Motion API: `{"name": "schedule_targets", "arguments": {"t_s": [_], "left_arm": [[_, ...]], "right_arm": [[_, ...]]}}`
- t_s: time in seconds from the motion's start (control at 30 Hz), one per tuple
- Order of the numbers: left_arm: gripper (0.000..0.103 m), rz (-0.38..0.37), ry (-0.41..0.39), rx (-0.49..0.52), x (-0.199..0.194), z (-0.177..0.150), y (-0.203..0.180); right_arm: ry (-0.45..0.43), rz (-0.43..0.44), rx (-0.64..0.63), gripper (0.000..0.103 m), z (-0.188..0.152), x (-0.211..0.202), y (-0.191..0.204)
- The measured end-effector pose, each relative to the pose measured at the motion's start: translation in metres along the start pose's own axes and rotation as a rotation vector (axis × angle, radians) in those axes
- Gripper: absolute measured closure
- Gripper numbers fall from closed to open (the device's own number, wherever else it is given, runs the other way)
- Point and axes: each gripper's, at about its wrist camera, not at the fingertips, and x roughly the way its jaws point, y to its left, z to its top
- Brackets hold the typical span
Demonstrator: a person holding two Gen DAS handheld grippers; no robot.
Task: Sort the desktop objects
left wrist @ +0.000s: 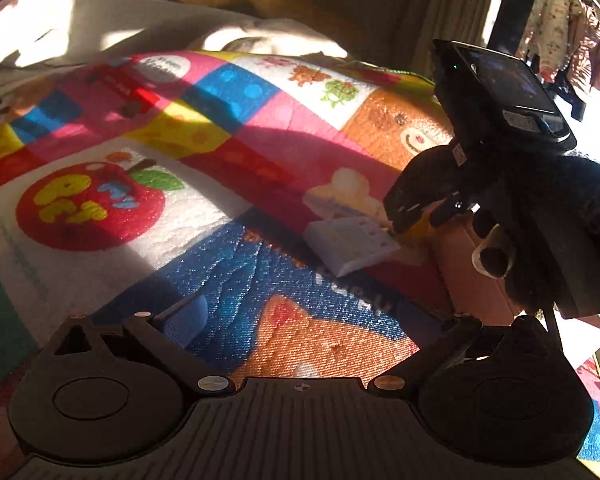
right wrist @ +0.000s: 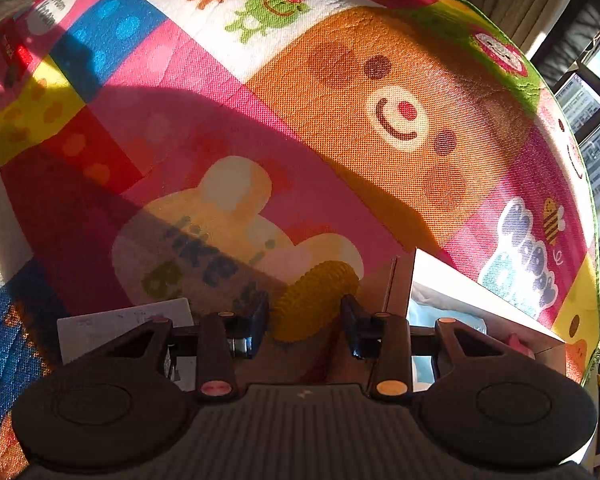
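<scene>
The right gripper point(right wrist: 304, 320) has its jaws narrowed around a yellow ribbed disc point(right wrist: 314, 304), seemingly touching it, above a brown box point(right wrist: 380, 292) on the play mat point(right wrist: 340, 100). The left gripper point(left wrist: 300, 320) hangs wide open over the mat, near a white block point(left wrist: 350, 242).

A brightly printed play mat point(right wrist: 340, 92), patterned with cartoon animals, an apple and coloured squares, forms the supporting surface. On it lie a white perforated block point(left wrist: 350, 246), a yellow ridged disc point(right wrist: 314, 300) and an open box point(right wrist: 480, 312) at the right.
</scene>
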Motion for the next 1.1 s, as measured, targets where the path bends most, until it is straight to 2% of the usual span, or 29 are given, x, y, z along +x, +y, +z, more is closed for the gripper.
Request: {"name": "schedule_targets", "arguments": {"t_s": [0.07,0.2,0.27,0.37,0.47,0.53,0.63,0.7,0.77,0.8,0.87,0.93,1.0,1.1], "left_arm": [[0.000,0.000,-0.001,0.003,-0.001,0.000,0.000],[0.000,-0.009,-0.002,-0.005,-0.001,0.000,0.001],[0.000,-0.014,-0.002,-0.005,-0.001,0.000,0.001],[0.000,-0.019,-0.002,-0.019,-0.001,0.001,0.003],[0.000,-0.009,-0.001,-0.013,0.000,0.001,0.001],[0.000,0.000,0.001,-0.002,0.000,0.000,-0.001],[0.000,0.000,0.001,0.002,0.000,0.000,-0.001],[0.000,-0.002,0.001,0.001,0.000,0.000,-0.001],[0.000,-0.007,0.002,0.000,0.001,0.000,0.000],[0.000,-0.012,0.003,-0.001,0.001,0.000,0.000],[0.000,-0.019,0.005,-0.002,0.001,0.000,0.001],[0.000,-0.032,0.012,0.005,0.001,0.000,0.000],[0.000,-0.043,0.019,0.018,0.002,-0.001,-0.002],[0.000,-0.059,0.028,0.036,0.001,-0.002,-0.004]], "right_arm": [[-0.001,-0.003,-0.005,0.071,-0.001,0.001,0.002],[-0.046,0.028,0.011,0.072,-0.008,-0.015,-0.008],[-0.075,0.088,0.031,0.072,-0.020,-0.036,-0.019],[-0.084,0.229,0.061,0.071,-0.046,-0.076,-0.036],[-0.094,0.368,0.013,0.069,-0.076,-0.117,-0.046],[-0.113,0.387,0.028,0.049,-0.081,-0.127,-0.050],[-0.140,0.413,0.079,0.032,-0.068,-0.120,-0.049],[-0.125,0.445,0.109,0.018,-0.051,-0.103,-0.044],[-0.081,0.474,0.097,0.017,-0.031,-0.079,-0.028],[-0.068,0.456,0.077,0.015,-0.024,-0.069,-0.018],[-0.058,0.357,0.025,0.011,-0.013,-0.047,0.004],[-0.040,0.341,-0.014,0.004,-0.007,-0.034,0.018],[-0.043,0.357,-0.024,0.001,-0.002,-0.031,0.024],[-0.011,0.436,-0.068,0.001,0.000,-0.028,0.031]]}}
